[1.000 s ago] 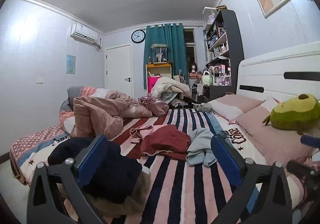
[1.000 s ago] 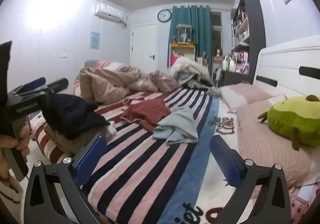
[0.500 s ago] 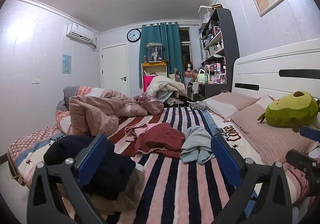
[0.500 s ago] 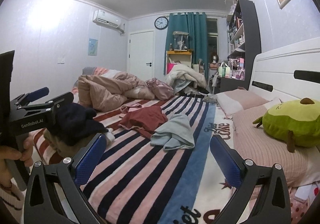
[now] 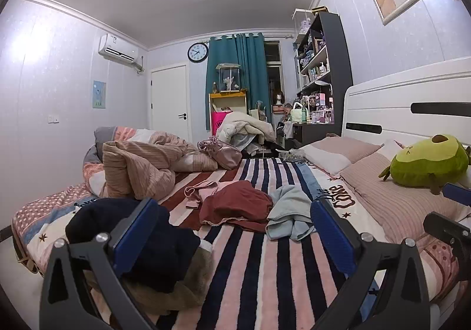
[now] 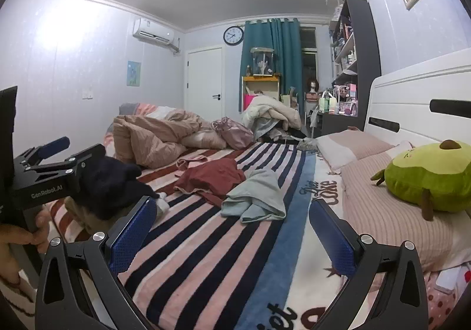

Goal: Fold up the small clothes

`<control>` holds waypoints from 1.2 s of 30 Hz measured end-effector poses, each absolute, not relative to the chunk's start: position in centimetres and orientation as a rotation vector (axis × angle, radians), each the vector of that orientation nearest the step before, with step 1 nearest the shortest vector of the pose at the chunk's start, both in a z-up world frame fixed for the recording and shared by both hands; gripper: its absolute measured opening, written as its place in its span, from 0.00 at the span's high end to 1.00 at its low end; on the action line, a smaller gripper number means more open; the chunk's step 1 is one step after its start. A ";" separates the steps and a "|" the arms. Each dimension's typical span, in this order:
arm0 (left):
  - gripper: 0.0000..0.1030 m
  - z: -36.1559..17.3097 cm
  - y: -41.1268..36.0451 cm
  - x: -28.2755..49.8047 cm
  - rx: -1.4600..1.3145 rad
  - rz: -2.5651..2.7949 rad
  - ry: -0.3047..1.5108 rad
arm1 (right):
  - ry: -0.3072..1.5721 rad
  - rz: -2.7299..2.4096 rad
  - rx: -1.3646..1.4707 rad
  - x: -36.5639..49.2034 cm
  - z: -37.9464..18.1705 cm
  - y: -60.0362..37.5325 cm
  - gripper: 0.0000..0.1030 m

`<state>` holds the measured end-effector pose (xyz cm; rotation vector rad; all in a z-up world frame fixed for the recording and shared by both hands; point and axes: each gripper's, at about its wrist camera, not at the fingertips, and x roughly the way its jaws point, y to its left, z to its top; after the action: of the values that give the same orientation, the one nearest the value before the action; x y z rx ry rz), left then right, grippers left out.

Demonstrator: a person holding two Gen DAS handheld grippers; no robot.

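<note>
Small clothes lie loose on the striped bed: a dark red garment, a pale blue-grey garment and a pink piece. They also show in the right wrist view, the red one and the blue-grey one. A dark navy garment lies on a tan one at the near left edge. My left gripper is open and empty above the near bed. My right gripper is open and empty; the left gripper's body shows at its left.
A crumpled pink duvet sits at the far left of the bed. Pillows and a green avocado plush lie along the white headboard at right. A shelf unit and piled laundry stand beyond the bed.
Both grippers have shifted slightly, tilting upward so more ceiling shows. Jaws stay open. The clothes have not moved.
</note>
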<state>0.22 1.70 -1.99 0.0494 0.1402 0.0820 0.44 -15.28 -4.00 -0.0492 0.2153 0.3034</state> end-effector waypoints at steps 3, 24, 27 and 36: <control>0.01 -2.0 1.6 0.1 0.049 0.082 0.140 | 0.214 0.302 -0.047 0.4 -4.0 -15.2 0.00; 0.01 -2.0 2.2 -0.1 0.039 0.092 0.141 | 0.207 0.303 -0.043 0.3 -3.9 -15.3 0.00; 0.01 -2.1 2.3 -0.3 0.037 0.094 0.139 | 0.204 0.304 -0.041 0.2 -3.8 -15.3 0.00; 0.01 -2.1 2.5 -0.6 0.038 0.091 0.135 | 0.199 0.303 -0.039 -0.2 -3.4 -15.0 0.00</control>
<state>-0.58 2.50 -2.07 0.0378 0.1353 0.0909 -0.21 -15.01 -3.40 -0.0391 0.1991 0.3034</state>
